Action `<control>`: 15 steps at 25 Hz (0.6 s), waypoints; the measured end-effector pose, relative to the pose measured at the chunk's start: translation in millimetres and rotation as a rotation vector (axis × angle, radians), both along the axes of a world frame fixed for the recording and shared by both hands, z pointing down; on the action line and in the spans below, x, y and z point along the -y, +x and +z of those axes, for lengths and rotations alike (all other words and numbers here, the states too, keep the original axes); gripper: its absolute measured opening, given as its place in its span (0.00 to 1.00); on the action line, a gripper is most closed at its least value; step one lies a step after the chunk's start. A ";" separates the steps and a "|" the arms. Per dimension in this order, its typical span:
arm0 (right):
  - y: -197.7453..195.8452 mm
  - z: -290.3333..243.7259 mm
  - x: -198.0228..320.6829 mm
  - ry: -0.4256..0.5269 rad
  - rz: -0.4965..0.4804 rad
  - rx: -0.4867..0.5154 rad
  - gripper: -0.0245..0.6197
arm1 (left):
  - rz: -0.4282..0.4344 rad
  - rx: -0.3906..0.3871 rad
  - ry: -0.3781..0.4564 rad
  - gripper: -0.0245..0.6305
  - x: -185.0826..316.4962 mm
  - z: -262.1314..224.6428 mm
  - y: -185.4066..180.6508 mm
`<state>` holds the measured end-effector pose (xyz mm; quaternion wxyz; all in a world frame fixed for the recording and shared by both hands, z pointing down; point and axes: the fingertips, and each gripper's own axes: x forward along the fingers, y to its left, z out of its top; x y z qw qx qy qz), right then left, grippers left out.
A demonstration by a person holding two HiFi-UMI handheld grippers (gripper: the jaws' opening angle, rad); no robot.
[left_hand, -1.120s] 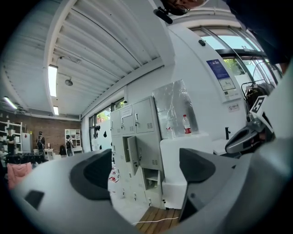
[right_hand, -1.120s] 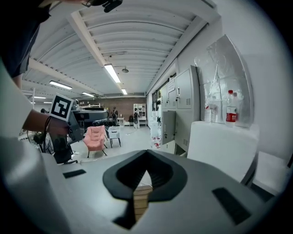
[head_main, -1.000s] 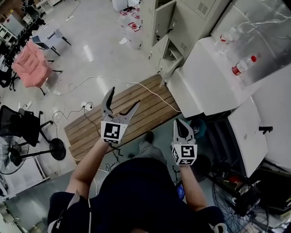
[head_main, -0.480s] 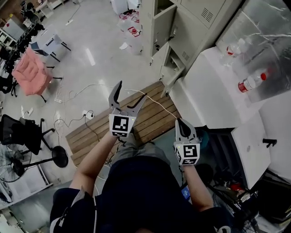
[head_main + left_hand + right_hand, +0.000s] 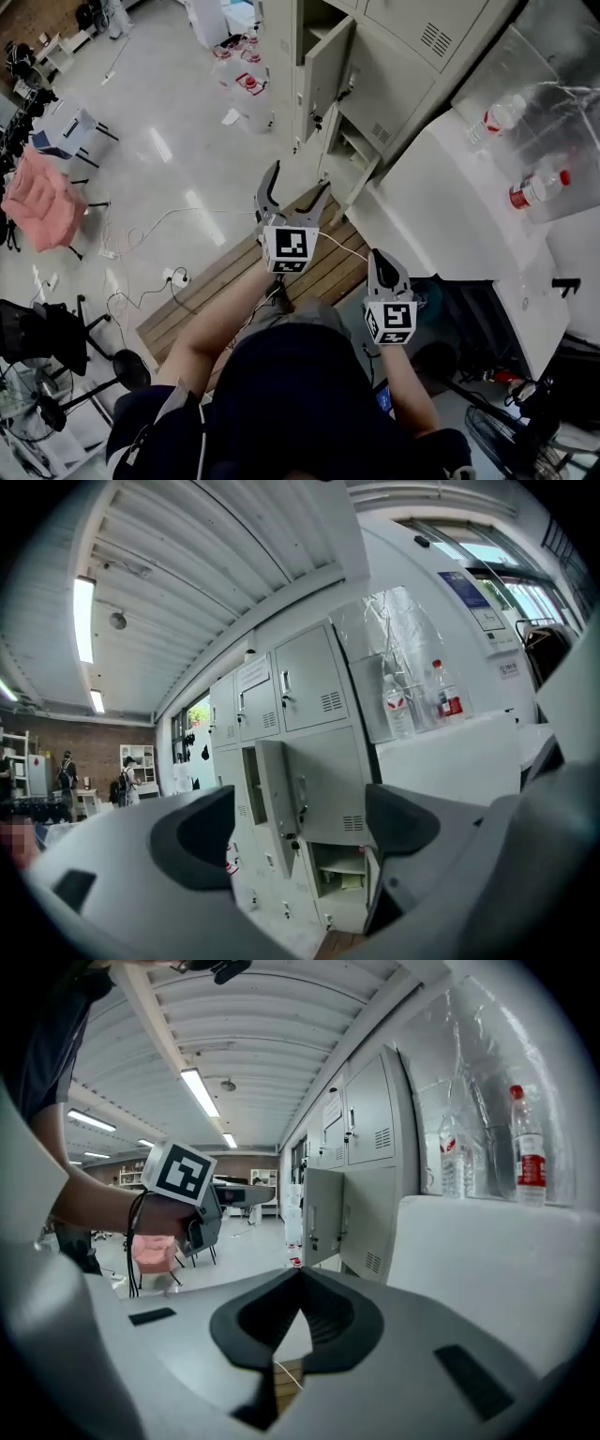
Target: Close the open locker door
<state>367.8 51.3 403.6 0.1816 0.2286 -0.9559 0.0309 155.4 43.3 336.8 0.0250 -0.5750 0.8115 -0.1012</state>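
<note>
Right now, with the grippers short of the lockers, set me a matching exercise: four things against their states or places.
Things:
1. left gripper
2. right gripper
3. locker door
4. red-capped bottle

States or places:
A. on top of the white unit
B. jaws apart, nothing between them
C. swung out from the cabinet
D. jaws together, holding nothing

Pairs: 1-B, 2-D, 3-C, 4-A.

A slatted wooden board (image 5: 192,295) is laid on the floor (image 5: 187,141), and a thin white cable (image 5: 178,214) is run over the floor beside it. A pink chair (image 5: 37,202) is seen at the far left, and a black chair (image 5: 42,328) nearer. On a white surface (image 5: 441,216) at the right, a red-capped bottle (image 5: 536,187) and a clear bottle (image 5: 502,114) are stood upright.
</note>
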 end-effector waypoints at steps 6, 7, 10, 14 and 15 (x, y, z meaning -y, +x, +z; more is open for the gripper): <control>-43.1 -3.6 14.8 0.012 0.043 -0.002 0.03 | -0.033 0.011 0.001 0.68 49.3 10.9 -52.4; -48.5 -3.5 17.6 0.015 0.040 -0.004 0.03 | -0.043 0.004 -0.001 0.67 58.5 15.3 -59.2; -64.0 -4.0 31.0 0.025 0.020 -0.006 0.03 | -0.087 -0.021 -0.002 0.64 88.4 29.3 -78.9; -78.4 3.4 57.6 0.008 -0.021 -0.006 0.03 | -0.151 -0.041 -0.001 0.60 127.6 52.5 -95.5; -82.1 6.8 64.6 0.003 -0.037 -0.008 0.03 | -0.170 -0.042 -0.006 0.59 136.2 59.7 -99.9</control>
